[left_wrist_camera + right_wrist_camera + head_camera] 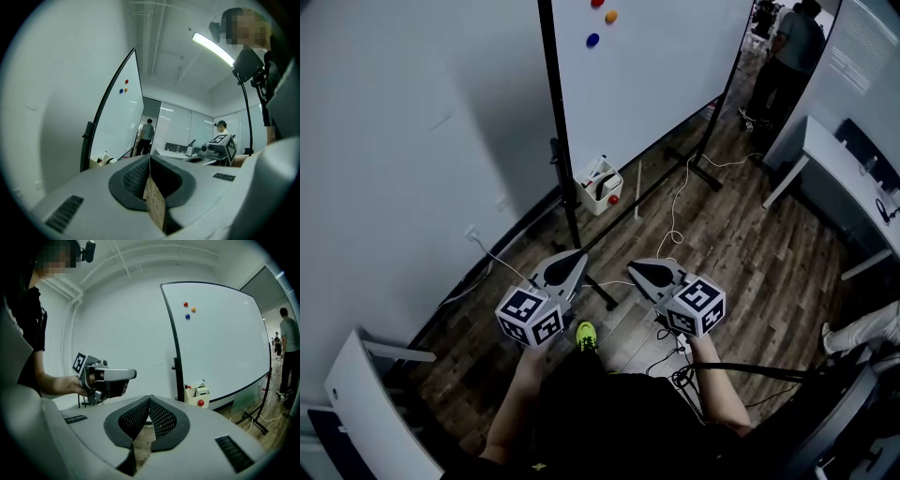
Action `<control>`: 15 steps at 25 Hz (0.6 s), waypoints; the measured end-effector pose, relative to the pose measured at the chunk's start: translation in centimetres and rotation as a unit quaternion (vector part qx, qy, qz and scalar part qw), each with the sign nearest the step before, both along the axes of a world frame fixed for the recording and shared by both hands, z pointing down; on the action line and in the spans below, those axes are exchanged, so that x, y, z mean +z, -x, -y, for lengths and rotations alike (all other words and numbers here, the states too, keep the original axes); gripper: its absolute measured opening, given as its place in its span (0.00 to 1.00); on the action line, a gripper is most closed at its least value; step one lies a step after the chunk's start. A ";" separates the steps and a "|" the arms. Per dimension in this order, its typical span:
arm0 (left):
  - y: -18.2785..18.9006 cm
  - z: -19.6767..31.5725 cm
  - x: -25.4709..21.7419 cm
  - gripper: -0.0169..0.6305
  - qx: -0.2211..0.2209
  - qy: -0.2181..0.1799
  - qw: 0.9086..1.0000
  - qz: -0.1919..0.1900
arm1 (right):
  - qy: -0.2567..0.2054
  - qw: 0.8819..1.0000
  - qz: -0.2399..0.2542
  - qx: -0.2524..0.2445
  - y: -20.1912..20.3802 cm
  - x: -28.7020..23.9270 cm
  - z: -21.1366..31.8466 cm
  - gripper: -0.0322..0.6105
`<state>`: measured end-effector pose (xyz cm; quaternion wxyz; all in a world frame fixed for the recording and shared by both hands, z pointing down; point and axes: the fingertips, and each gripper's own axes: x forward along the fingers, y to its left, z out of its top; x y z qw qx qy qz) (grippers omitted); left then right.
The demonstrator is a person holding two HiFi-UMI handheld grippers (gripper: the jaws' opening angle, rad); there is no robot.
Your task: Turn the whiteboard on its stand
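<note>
Head view: the left gripper (pixel 579 254) and right gripper (pixel 635 269) are held side by side above the wooden floor (pixel 750 253), both pointing toward the whiteboard (pixel 656 66), which stands well ahead of them on its black stand (pixel 555 122) by the wall. A white box (pixel 602 184) sits at the stand's foot. Left gripper view: the jaws are pressed together with nothing between them; the whiteboard is ahead to the left. Right gripper view: the jaw tips meet, empty; three magnets (pixel 188 310) sit on the board's upper left.
</note>
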<state>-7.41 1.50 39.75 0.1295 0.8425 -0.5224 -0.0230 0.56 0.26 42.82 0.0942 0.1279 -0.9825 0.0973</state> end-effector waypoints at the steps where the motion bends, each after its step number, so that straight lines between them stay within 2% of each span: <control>1: 0.5 0.6 0.0 0.05 0.002 0.000 1.000 -0.001 | 0.001 1.000 -0.001 0.001 0.6 0.0 0.5 0.05; 8: 3.9 4.4 0.5 0.05 0.013 0.008 1.000 -0.002 | 0.005 1.000 -0.008 0.008 4.0 0.0 4.0 0.05; 15: 7.0 8.5 -0.3 0.05 0.028 -0.001 1.000 0.005 | 0.003 1.000 -0.012 0.028 6.7 -0.3 7.5 0.05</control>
